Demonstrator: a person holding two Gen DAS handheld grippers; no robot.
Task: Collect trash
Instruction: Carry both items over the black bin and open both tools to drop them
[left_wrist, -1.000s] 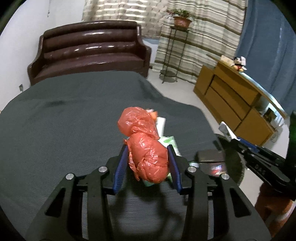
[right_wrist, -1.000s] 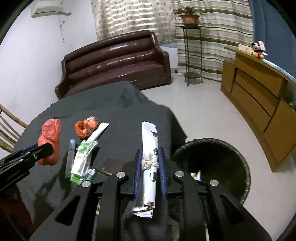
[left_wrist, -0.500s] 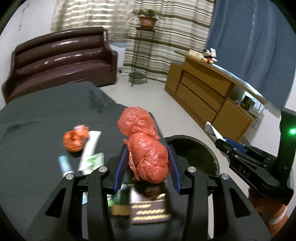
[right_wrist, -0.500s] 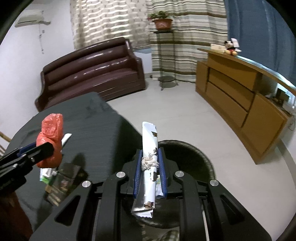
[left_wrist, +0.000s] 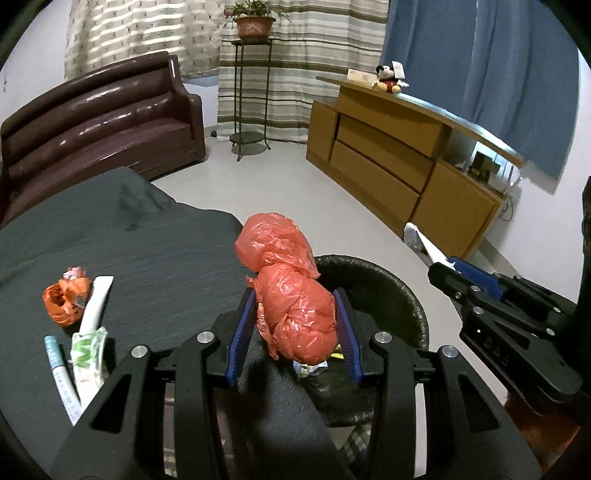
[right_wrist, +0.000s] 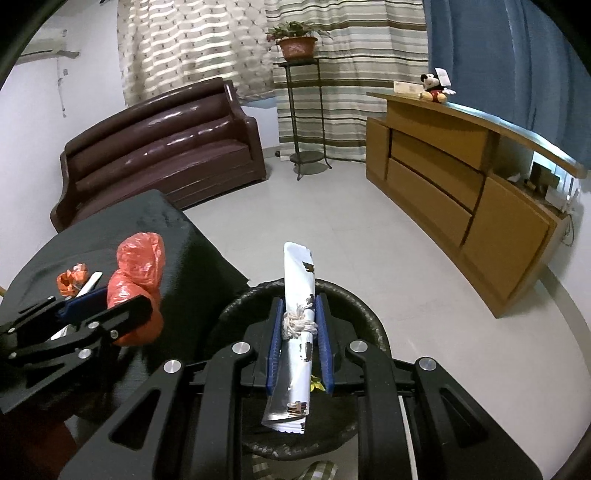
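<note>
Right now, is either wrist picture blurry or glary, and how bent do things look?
Left wrist view: sharp on the crumpled red plastic bag, window glare striping the glossy brown leather sofa. Right wrist view: sharp too, strong fisheye bending the long wooden sideboard, corners black.

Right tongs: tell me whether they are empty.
No: the right tongs are shut on a rolled silver wrapper tied with string, above the black bin.

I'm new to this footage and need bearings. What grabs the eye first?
The crumpled red plastic bag clamped in the left claw, over the edge of the dark-clothed table. Next, the rolled silver wrapper pinched in the right claw, above the black bin on the floor.
</note>
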